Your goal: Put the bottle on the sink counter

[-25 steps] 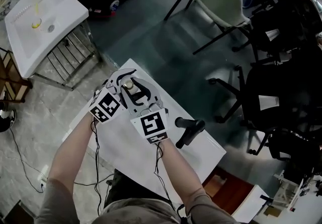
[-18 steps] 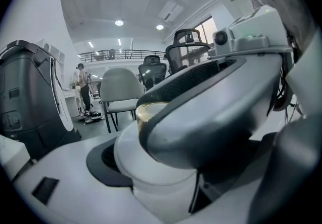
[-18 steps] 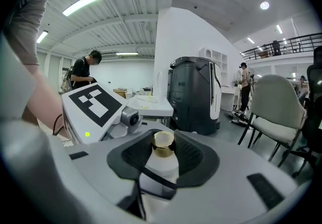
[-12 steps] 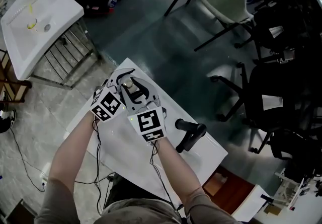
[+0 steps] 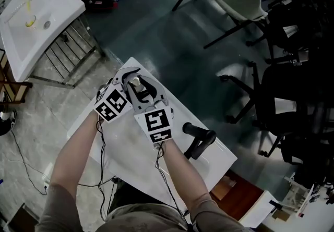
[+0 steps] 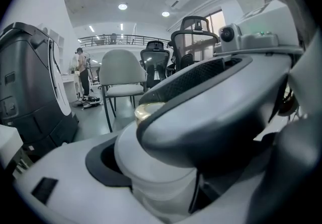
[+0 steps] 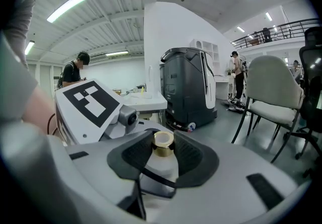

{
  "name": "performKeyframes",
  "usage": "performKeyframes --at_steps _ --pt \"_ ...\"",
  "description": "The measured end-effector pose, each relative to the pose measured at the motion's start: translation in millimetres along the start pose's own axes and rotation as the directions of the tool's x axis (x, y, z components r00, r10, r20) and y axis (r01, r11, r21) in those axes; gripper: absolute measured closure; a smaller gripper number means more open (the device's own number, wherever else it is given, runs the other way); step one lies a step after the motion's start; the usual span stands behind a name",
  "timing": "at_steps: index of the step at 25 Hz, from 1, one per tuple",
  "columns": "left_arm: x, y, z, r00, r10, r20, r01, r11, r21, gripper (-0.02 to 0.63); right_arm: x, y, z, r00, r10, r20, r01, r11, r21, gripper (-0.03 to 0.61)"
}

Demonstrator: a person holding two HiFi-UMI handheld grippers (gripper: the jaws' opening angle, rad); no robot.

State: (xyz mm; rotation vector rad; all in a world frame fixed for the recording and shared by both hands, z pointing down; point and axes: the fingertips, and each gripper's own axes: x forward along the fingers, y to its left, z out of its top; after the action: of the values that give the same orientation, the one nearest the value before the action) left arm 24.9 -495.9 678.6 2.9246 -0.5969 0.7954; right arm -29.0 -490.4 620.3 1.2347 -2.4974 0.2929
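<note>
**Two grippers hug one bottle (image 5: 134,84) over the table (image 5: 117,147)**

In the head view the small white bottle with a gold cap stands upright. It is near the far end of the white table, and whether it touches the table cannot be told.

The left gripper (image 5: 128,77) comes at the bottle from 8 o'clock. The right gripper (image 5: 141,89) comes at it from 5 o'clock. The two grippers cross each other right at the bottle.

In the right gripper view the bottle is in the middle, between the two dark pads. The pads press on its neck from 9 o'clock and 3 o'clock, just under the gold cap. So the right jaws grip the bottle.

In the left gripper view the fat white body of the bottle fills the space between the jaws. It leans on the dark pad at 9 o'clock. A jaw of the right gripper crosses in front at 2 o'clock. The left jaws are closed on the bottle too.

The white sink (image 5: 21,43) is well apart, at 10 o'clock from the bottle. A black handle (image 5: 198,139) lies on the table at 4 o'clock.
</note>
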Motion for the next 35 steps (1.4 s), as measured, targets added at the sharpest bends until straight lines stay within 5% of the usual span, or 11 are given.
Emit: performKeyframes --at_steps 10,21,29,35 --pt "-13.8 8.7 -7.0 0.995 0.096 -0.039 -0.096 0.995 0.005 0.284 3.5 -0.8 1.7 0.998 -0.037 0.042 0.04 0.996 -0.076 0.445" --pt "-42.8 7.9 -29.1 0.991 0.119 -0.058 -0.127 0.981 -0.15 0.284 5.0 -7.4 -1.1 0.995 -0.056 0.078 0.054 0.998 0.034 0.427" --pt "-78.7 1.5 -39.4 0.987 0.148 -0.069 -0.158 0.974 -0.163 0.284 -14.2 -16.9 10.7 0.989 -0.112 0.096 0.103 0.99 0.091 0.374" --pt "-112.1 1.2 -20.8 0.983 0.18 -0.027 -0.181 0.967 -0.177 0.285 -39.0 -9.6 41.9 0.984 -0.135 0.112 0.131 0.99 0.045 0.374"
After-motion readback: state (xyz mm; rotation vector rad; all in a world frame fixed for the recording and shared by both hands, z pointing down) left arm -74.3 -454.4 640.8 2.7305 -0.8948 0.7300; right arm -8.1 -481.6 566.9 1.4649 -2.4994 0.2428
